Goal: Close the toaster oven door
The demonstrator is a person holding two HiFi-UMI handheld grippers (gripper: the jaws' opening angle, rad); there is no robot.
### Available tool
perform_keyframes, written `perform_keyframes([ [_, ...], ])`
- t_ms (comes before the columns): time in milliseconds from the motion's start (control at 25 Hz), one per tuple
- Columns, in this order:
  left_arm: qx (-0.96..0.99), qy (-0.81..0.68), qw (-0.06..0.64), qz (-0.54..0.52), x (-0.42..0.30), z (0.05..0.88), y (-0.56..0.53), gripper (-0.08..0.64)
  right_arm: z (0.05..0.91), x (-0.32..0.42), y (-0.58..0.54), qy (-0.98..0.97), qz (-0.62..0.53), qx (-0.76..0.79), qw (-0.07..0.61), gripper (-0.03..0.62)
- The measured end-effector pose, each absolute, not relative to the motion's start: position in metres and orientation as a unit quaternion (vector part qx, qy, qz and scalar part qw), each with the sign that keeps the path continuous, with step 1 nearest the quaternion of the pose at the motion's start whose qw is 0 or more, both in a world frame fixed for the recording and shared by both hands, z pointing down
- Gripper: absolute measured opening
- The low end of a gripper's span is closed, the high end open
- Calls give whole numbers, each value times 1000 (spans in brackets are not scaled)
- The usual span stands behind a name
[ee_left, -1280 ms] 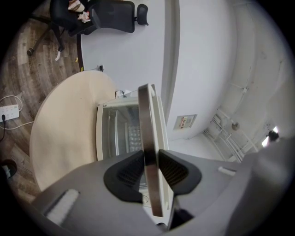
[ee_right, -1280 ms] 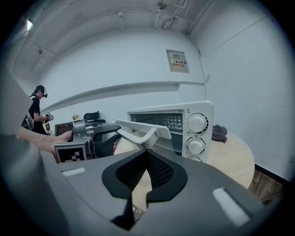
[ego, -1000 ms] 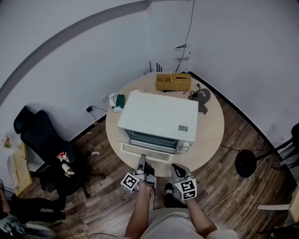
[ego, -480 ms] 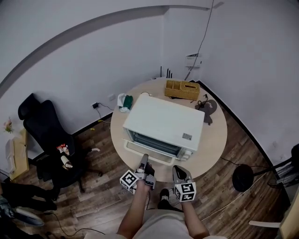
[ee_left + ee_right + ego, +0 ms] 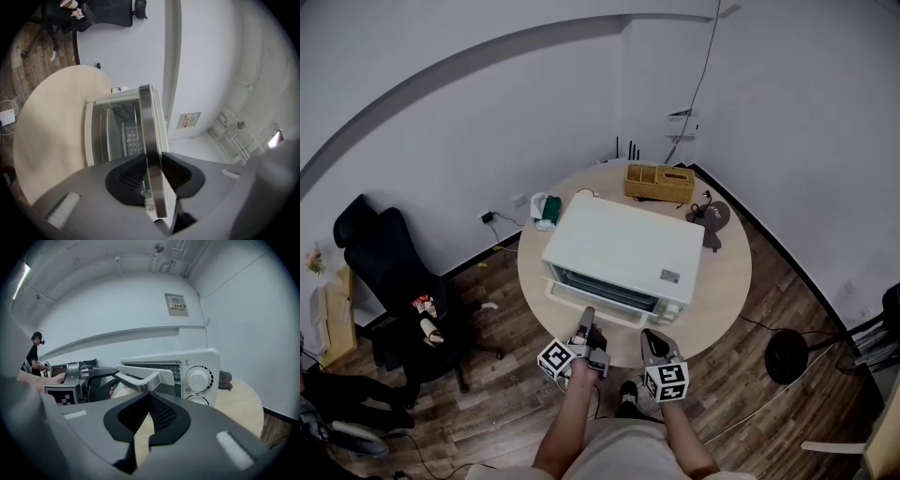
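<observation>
On the round bench, we are noting the white toaster oven sitting near the middle, front facing us. Its door is hanging open, swung down to roughly level over the near bench edge; the glass and the rack inside are showing in the left gripper view. We are gripping the door's metal handle with the left tongs, one pad pressing on each side of the bar. The right tongs are hanging just beside the left, on the oven's knob side, pads meeting with nothing between them. In the right gripper view the handle's end is showing just above those tips; we cannot tell whether it is touching them. Two knobs are facing us on the oven's front panel. Behind the oven a wicker basket is sitting at the far bench edge, with a dark cloth item lying near it. A black office chair is standing on the wood floor, well apart from the bench.
</observation>
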State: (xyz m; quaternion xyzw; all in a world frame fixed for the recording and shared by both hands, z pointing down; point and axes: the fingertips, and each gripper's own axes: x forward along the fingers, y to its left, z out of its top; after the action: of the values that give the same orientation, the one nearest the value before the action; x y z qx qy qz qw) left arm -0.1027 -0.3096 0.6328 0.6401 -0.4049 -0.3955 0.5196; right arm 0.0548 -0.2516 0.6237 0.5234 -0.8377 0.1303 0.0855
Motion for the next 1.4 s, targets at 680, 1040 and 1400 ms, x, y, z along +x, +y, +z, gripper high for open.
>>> perform_keyframes([
  [680, 634, -403, 528, -396, -95, 626, -328, 160, 623, 62, -262, -837, 131, 525, 85, 0],
  [1040, 624, -410, 533, -398, -95, 627, -332, 160, 620, 61, -269, -840, 132, 521, 76, 0],
  [1400, 613, -412, 537, -407, -93, 624, -342, 158, 619, 63, -269, -842, 129, 516, 84, 0],
])
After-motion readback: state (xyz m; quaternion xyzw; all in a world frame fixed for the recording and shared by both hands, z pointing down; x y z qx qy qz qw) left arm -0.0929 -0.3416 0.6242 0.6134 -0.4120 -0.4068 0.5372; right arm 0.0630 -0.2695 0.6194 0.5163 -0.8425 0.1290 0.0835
